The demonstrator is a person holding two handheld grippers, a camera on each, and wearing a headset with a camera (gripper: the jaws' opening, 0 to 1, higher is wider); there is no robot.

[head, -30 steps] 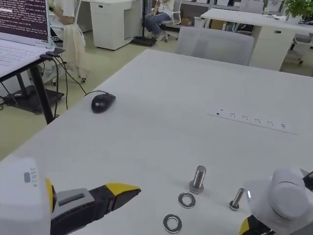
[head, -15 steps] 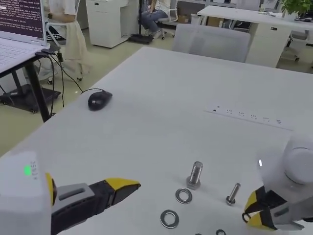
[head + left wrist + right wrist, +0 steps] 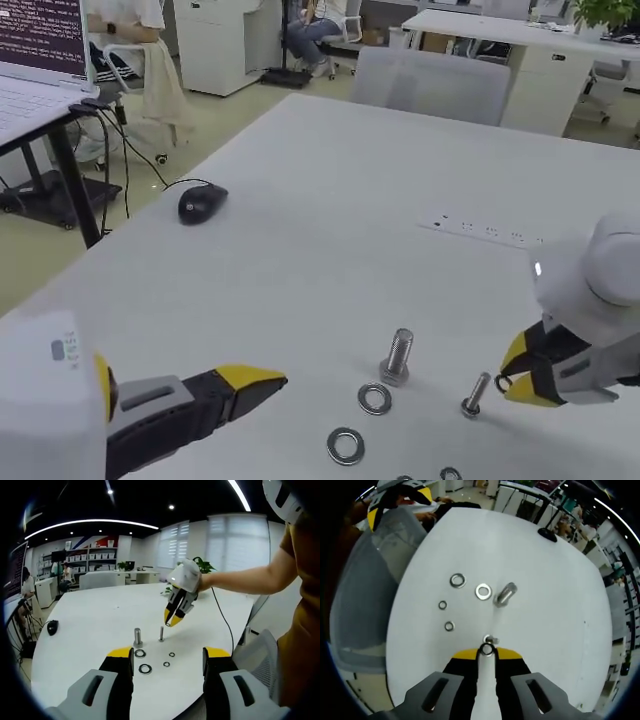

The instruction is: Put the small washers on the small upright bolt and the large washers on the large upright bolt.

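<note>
The large bolt (image 3: pixel 397 355) and the small bolt (image 3: pixel 476 394) stand upright on the white table (image 3: pixel 330 230). Two large washers (image 3: pixel 375 399) (image 3: pixel 346 445) lie flat in front of the large bolt. Two small washers (image 3: pixel 442 605) (image 3: pixel 449 626) lie loose near the table's front edge. My right gripper (image 3: pixel 518 378) is shut on a small washer (image 3: pixel 486 650), held just beside the head of the small bolt (image 3: pixel 491 640). My left gripper (image 3: pixel 168 656) stands open and holds nothing, low at the left (image 3: pixel 262 382), apart from the washers.
A black mouse (image 3: pixel 202 203) with its cable lies at the far left of the table. A white power strip (image 3: pixel 480 231) lies at the back right. A laptop (image 3: pixel 40 60) stands on a side stand to the left, and a grey chair (image 3: pixel 430 85) is behind the table.
My right gripper has moved from the table's front edge away from me to just beside the small bolt, with the small washer in it. My left gripper has stayed put.
</note>
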